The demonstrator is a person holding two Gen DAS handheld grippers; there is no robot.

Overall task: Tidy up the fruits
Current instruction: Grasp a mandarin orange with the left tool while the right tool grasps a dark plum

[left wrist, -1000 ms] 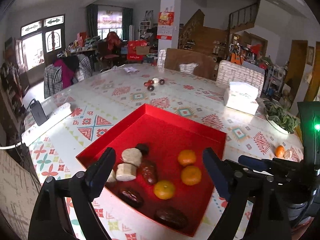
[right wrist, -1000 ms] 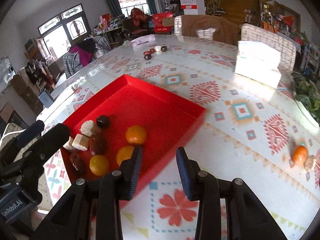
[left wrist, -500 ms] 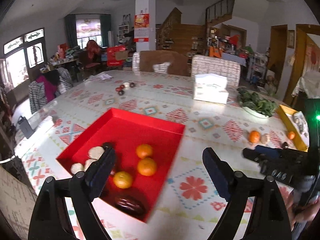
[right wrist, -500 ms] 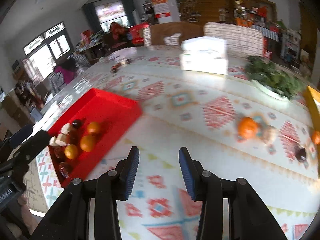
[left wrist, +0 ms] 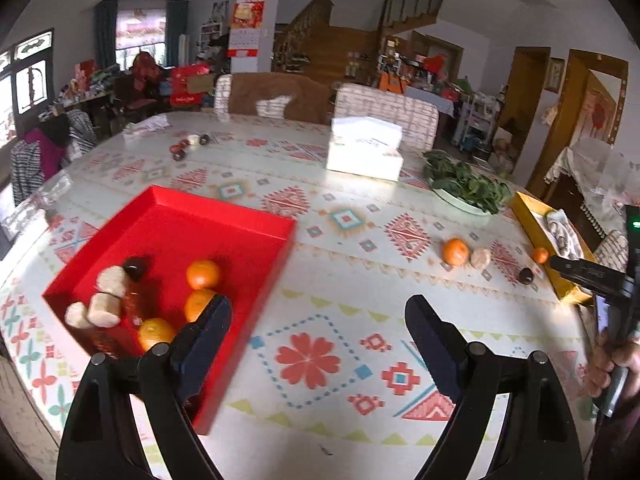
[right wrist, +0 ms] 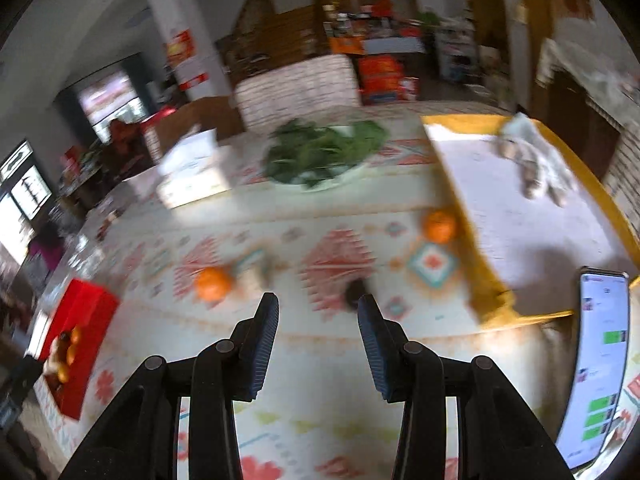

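Both grippers empty, jaws apart: left gripper (left wrist: pixel 318 320) spread wide over the patterned tablecloth-covered table (left wrist: pixel 320 360), right gripper (right wrist: pixel 318 312) with a moderate gap, nothing between its fingers. Shallow red rectangular tray (left wrist: pixel 224 220) sits toward the table's left edge; it holds three round orange mandarins (left wrist: pixel 203 274), pale cut chunks (left wrist: pixel 105 309) and dark glossy fruits (left wrist: pixel 134 268). Loose fruit lies toward the table's right edge: one round orange mandarin (left wrist: pixel 455 251) touching or just beside a small beige lumpy piece (left wrist: pixel 480 258), a small dark round fruit (left wrist: pixel 525 276) near the long wall of a yellow rectangular tray (left wrist: pixel 536 236), and a smaller orange mandarin (left wrist: pixel 540 255) just beside that same wall. Right wrist view is motion-blurred; the dark fruit (right wrist: pixel 354 292) sits directly ahead, just beyond the right-hand finger's tip, the large mandarin (right wrist: pixel 213 283) ahead and to the left, the smaller mandarin (right wrist: pixel 440 226) further ahead and right, against the yellow tray (right wrist: pixel 484 280). Judgement: right gripper is clearly the nearer tool; the loose pieces are roundish, so no long axis to align, only centring the gap over the dark fruit by a slight rightward shift. Risk: round fruit rolls if nudged
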